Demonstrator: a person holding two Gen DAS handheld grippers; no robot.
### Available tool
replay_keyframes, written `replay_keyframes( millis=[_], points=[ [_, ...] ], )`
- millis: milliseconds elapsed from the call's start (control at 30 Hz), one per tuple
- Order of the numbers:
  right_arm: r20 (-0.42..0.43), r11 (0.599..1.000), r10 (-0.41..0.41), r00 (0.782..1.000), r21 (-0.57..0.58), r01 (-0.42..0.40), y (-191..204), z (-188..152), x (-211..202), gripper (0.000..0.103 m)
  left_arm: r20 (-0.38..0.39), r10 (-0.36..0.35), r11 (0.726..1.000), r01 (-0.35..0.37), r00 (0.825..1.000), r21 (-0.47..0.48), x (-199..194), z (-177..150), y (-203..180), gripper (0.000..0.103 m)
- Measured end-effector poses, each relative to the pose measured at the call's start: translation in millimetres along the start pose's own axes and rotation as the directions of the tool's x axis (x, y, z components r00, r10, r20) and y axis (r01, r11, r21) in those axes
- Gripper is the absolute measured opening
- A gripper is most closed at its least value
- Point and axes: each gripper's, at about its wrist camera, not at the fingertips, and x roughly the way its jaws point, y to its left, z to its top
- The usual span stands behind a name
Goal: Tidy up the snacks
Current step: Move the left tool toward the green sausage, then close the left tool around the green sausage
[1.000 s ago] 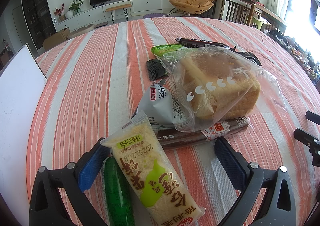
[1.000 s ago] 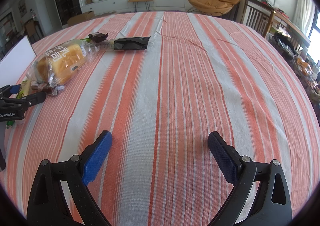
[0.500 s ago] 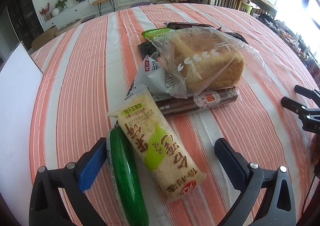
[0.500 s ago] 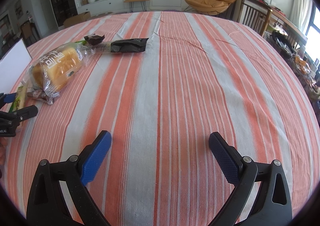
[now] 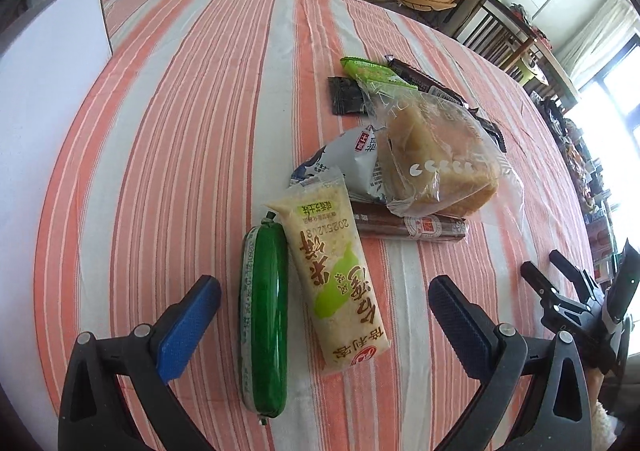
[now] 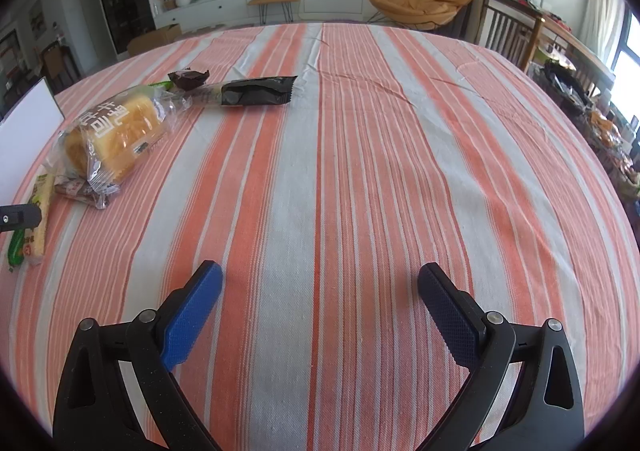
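A pile of snacks lies on the striped tablecloth [image 5: 180, 131]. In the left wrist view my left gripper [image 5: 324, 315] is open and empty, its fingers either side of a green sausage [image 5: 264, 315] and a yellow rice-cracker packet [image 5: 336, 271]. Beyond them lie a brown sausage stick [image 5: 412, 225], a grey packet [image 5: 348, 155], a bagged bread loaf [image 5: 436, 163], a green packet [image 5: 368, 69] and dark wrappers [image 5: 344, 99]. My right gripper [image 6: 320, 311] is open and empty over bare cloth; the loaf [image 6: 116, 135] and a black packet [image 6: 256, 91] lie to its far left.
A white board [image 5: 44, 91] stands at the table's left edge. The right gripper's body [image 5: 580, 303] shows at the right of the left wrist view. Chairs [image 6: 512, 39] and a second table stand beyond the far right edge.
My left gripper has pulled back and swung left, so the green sausage and the yellow packet now show in full between its fingers. The right gripper has barely moved.
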Motion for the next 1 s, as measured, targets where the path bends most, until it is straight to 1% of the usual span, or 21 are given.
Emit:
replay_keyframes(
  millis=[33,100,133,167,200,233,333,367,400,433,467,533,567,633,733,800,867,900,933,967,1000],
  points=[
    [0.0,1.0,0.0,1.0,0.0,0.0,0.1,0.0,0.0,0.1,0.021,-0.018,1.0,0.019,1.0,-0.013,-7.5,-3.0,3.5,0.102],
    [0.0,1.0,0.0,1.0,0.0,0.0,0.1,0.0,0.0,0.1,0.061,0.019,1.0,-0.019,0.998,-0.004,-20.4,-11.5,6.5,0.102],
    [0.0,1.0,0.0,1.0,0.0,0.0,0.2,0.0,-0.1,0.1,0.079,0.062,0.998,-0.063,0.995,0.011,-24.7,-13.2,9.6,0.099],
    [0.0,1.0,0.0,1.0,0.0,0.0,0.4,-0.1,-0.1,0.1,0.092,0.125,0.991,-0.129,0.988,0.044,-27.4,-14.9,10.0,0.095],
    [0.0,1.0,-0.001,1.0,0.0,0.001,0.2,0.0,0.0,0.1,0.087,0.145,0.987,-0.15,0.986,0.062,-26.2,-15.2,9.7,0.093],
    [0.0,1.0,0.0,1.0,0.0,0.0,0.4,-0.1,-0.2,0.1,0.071,0.153,0.984,-0.159,0.986,0.078,-22.4,-14.7,9.3,0.091],
    [0.0,1.0,0.0,1.0,0.0,0.0,0.5,-0.1,-0.2,0.1,0.044,0.151,0.983,-0.154,0.988,0.095,-11.7,-17.7,6.4,0.084],
    [0.0,1.0,0.0,1.0,0.0,0.0,0.2,0.0,-0.1,0.1,0.049,0.163,0.981,-0.167,0.985,0.1,-4.8,-15.2,5.6,0.083],
    [0.0,1.0,0.0,1.0,0.0,0.0,0.2,0.0,0.0,0.1,0.063,0.16,0.982,-0.165,0.985,0.091,-3.4,-18.1,4.7,0.082],
    [0.0,1.0,0.0,1.0,0.0,0.0,0.5,0.0,-0.2,0.1,0.07,0.161,0.983,-0.166,0.984,0.08,-1.8,-14.8,6.8,0.077],
    [0.0,1.0,0.0,1.0,0.0,0.0,0.5,0.0,-0.2,0.1,0.084,0.16,0.985,-0.165,0.983,0.051,-1.9,-11.5,10.1,0.066],
    [0.0,1.0,0.0,1.0,0.0,0.0,0.6,0.0,-0.2,0.1,0.08,0.178,0.983,-0.181,0.981,0.033,0.8,-7.1,13.6,0.049],
    [0.0,1.0,0.0,1.0,0.0,0.0,0.3,0.0,-0.1,0.1,0.084,0.195,0.979,-0.199,0.977,0.045,1.7,-6.0,13.4,0.045],
    [0.0,1.0,0.0,1.0,0.0,0.0,0.4,0.1,-0.2,0.1,0.076,0.217,0.97,-0.224,0.973,0.092,4.7,-4.8,10.8,0.045],
    [0.0,1.0,0.0,1.0,0.0,0.0,0.6,0.0,-0.2,0.1,0.074,0.231,0.963,-0.239,0.97,0.124,1.0,-9.6,5.3,0.046],
    [-0.001,1.0,0.0,1.0,0.0,0.0,0.3,0.1,-0.1,0.1,0.07,0.241,0.959,-0.248,0.968,0.139,5.6,-8.2,3.0,0.052],
    [-0.001,1.0,0.0,1.0,0.0,0.0,0.4,0.1,-0.2,0.1,0.059,0.238,0.957,-0.244,0.97,0.159,9.0,-5.7,0.8,0.071],
    [-0.001,1.0,0.0,1.0,0.0,0.0,0.3,0.2,-0.1,0.1,0.053,0.247,0.954,-0.252,0.968,0.164,8.5,-11.2,2.1,0.076],
    [-0.001,1.0,0.001,1.0,0.0,-0.001,0.6,0.1,-0.3,0.1,0.044,0.26,0.95,-0.264,0.964,0.166,7.2,-18.2,3.7,0.09],
    [-0.001,1.0,0.001,1.0,0.0,-0.001,0.7,0.1,-0.2,0.1,0.028,0.281,0.944,-0.282,0.959,0.172,12.2,-20.4,2.7,0.1],
    [-0.001,1.0,0.002,1.0,0.001,-0.002,0.3,0.2,-0.1,0.1,0.028,0.274,0.946,-0.275,0.961,0.169,13.6,-23.6,4.3,0.102]
  ],
)
